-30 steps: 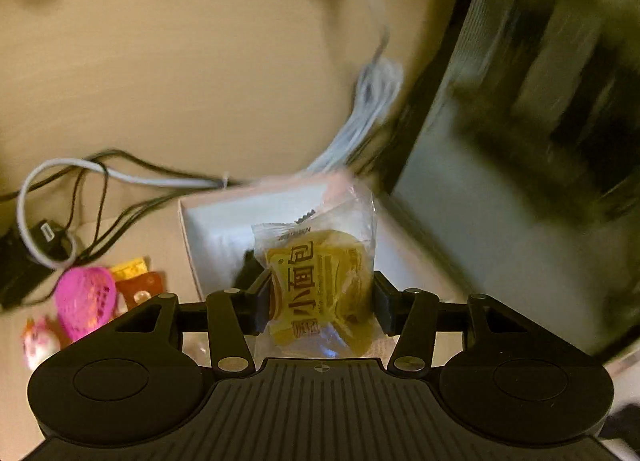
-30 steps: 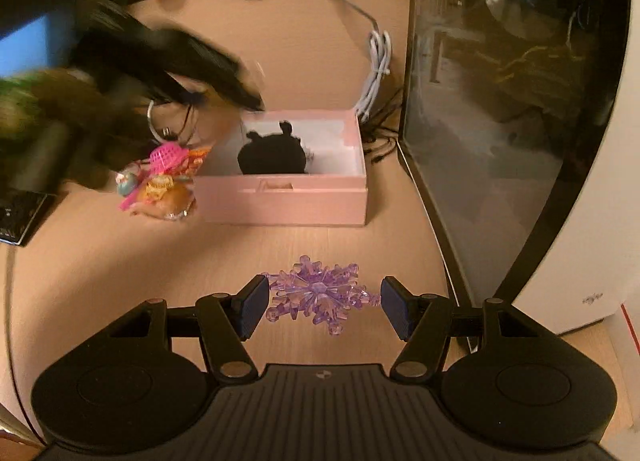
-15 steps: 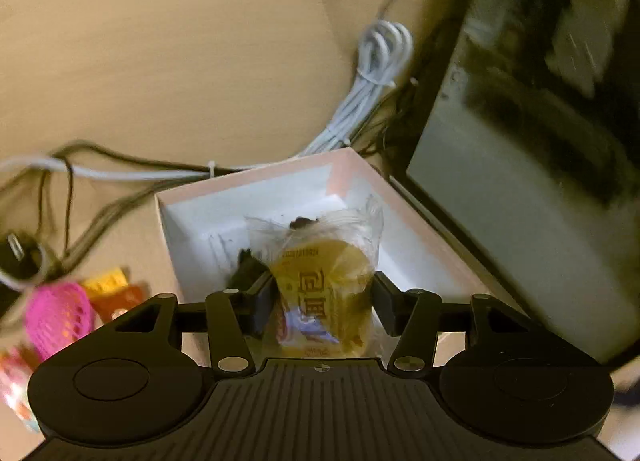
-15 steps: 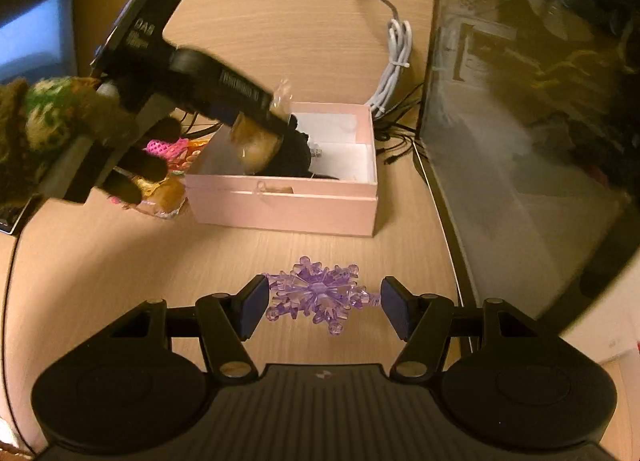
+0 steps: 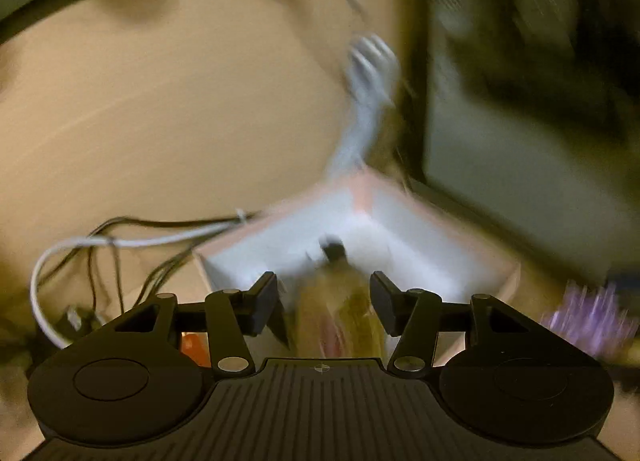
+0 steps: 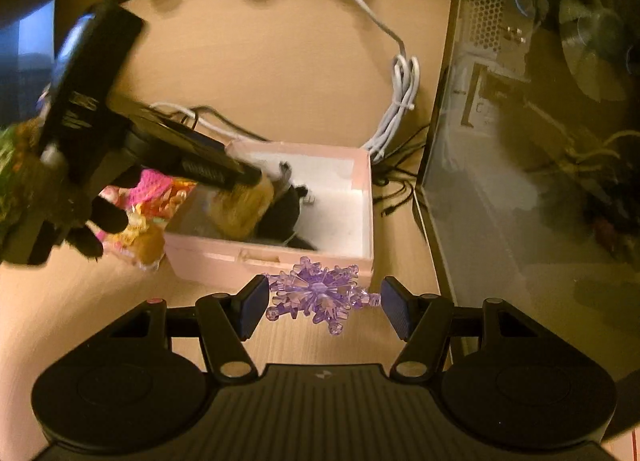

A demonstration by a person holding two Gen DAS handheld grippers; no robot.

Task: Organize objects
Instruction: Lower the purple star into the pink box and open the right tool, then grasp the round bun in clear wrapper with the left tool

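- Wrapped snack [image 6: 244, 207]: a yellow packet in clear film, inside the left part of the pink box [image 6: 280, 257], beside a black object [image 6: 282, 217] lying there.
- My left gripper [image 5: 323, 301]: reaches into the box with the packet between its fingers; the blur leaves me unable to tell whether the pads press it or stand clear.
- Purple snowflake [image 6: 320, 293]: clenched flat between the pads of my right gripper [image 6: 323, 311], just before the box's near wall (above the desk [image 6: 260, 73]).
- Surroundings: a heap of bright packets [image 6: 144, 221] left of the box; a white cable [image 6: 400, 101] behind it; a glass-sided computer case [image 6: 540, 121] to the right.
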